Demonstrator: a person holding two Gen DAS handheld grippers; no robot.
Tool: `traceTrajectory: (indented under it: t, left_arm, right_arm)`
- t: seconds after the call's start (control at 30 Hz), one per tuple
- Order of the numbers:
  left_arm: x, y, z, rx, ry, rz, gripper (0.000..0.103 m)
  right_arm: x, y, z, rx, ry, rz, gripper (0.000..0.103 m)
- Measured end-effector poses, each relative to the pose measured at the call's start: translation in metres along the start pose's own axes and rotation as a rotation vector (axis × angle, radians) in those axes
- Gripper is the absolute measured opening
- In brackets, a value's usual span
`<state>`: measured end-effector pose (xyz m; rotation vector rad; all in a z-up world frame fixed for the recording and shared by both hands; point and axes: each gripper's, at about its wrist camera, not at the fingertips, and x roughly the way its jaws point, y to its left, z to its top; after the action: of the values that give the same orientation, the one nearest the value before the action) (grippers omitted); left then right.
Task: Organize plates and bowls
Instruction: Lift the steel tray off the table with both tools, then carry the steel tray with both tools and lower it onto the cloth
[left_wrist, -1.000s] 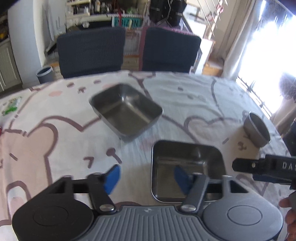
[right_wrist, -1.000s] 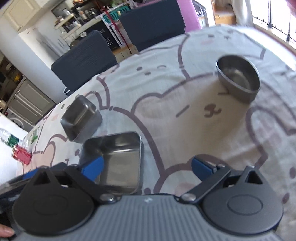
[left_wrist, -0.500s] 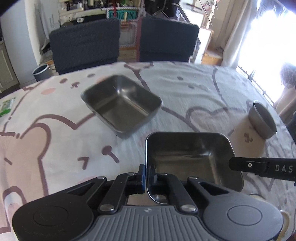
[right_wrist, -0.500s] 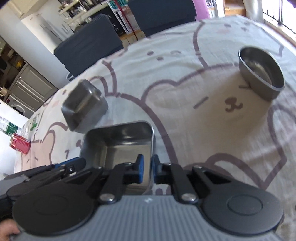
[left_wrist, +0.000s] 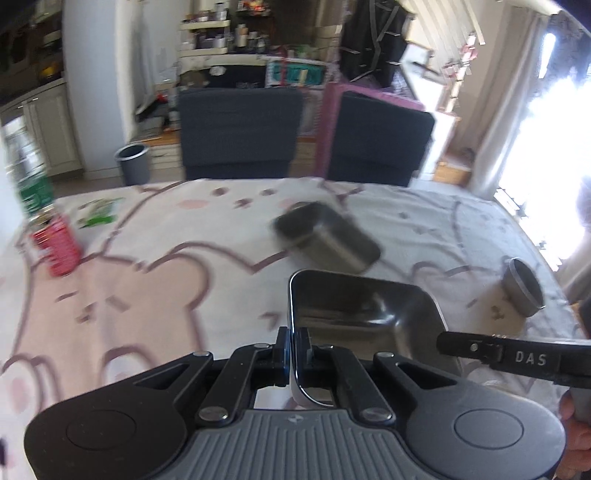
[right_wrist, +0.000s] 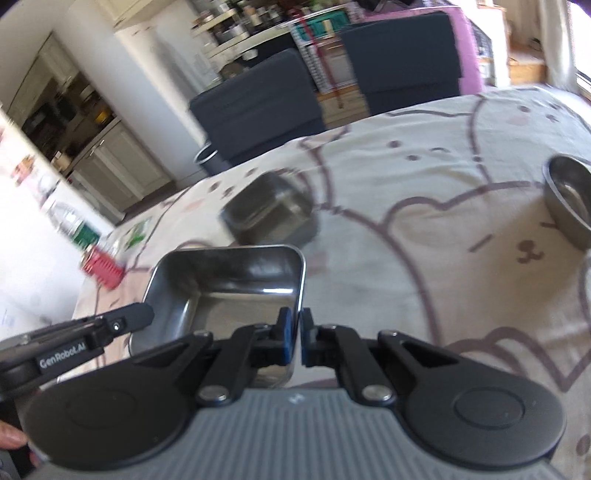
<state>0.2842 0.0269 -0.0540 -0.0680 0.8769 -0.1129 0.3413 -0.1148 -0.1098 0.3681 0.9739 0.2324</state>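
Note:
A square steel tray (left_wrist: 365, 314) is held between both grippers, lifted off the tablecloth. My left gripper (left_wrist: 293, 350) is shut on the tray's left wall. My right gripper (right_wrist: 297, 338) is shut on the right wall of the same tray (right_wrist: 229, 284). A second square steel tray (left_wrist: 328, 236) sits on the table just beyond it, also in the right wrist view (right_wrist: 269, 214). A round steel bowl (left_wrist: 524, 286) stands at the right side of the table, and shows near the right edge of the right wrist view (right_wrist: 570, 199).
A red can (left_wrist: 55, 245) and a green-labelled bottle (left_wrist: 35, 192) stand at the table's left side, next to a green packet (left_wrist: 98, 214). Two dark chairs (left_wrist: 240, 133) back the far edge. A bear-print cloth (left_wrist: 147, 295) covers the table.
Both grippers went from open to shut on opposite walls of the near tray. The tray has since risen off the cloth, and both views now look further across the table.

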Motion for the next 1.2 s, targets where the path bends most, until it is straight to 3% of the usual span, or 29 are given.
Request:
traceTrajectory:
  t: [0.23, 0.53, 1.2]
  left_arm:
    - [-0.029, 0.047, -0.028, -0.051, 0.04, 0.102, 0.003]
    - [-0.04, 0.087, -0.054, -0.089, 0.112, 0.165, 0.003]
    - [0.003, 0.103, -0.067, -0.049, 0.293, 0.187, 0.003]
  right_arm:
    - [0.014, 0.06, -0.026, -0.119, 0.075, 0.049, 0.006]
    - [0.038, 0.105, -0.055, -0.221, 0.199, 0.048, 0.007]
    - [0.076, 0.119, -0.066, -0.271, 0.307, 0.016, 0.008]
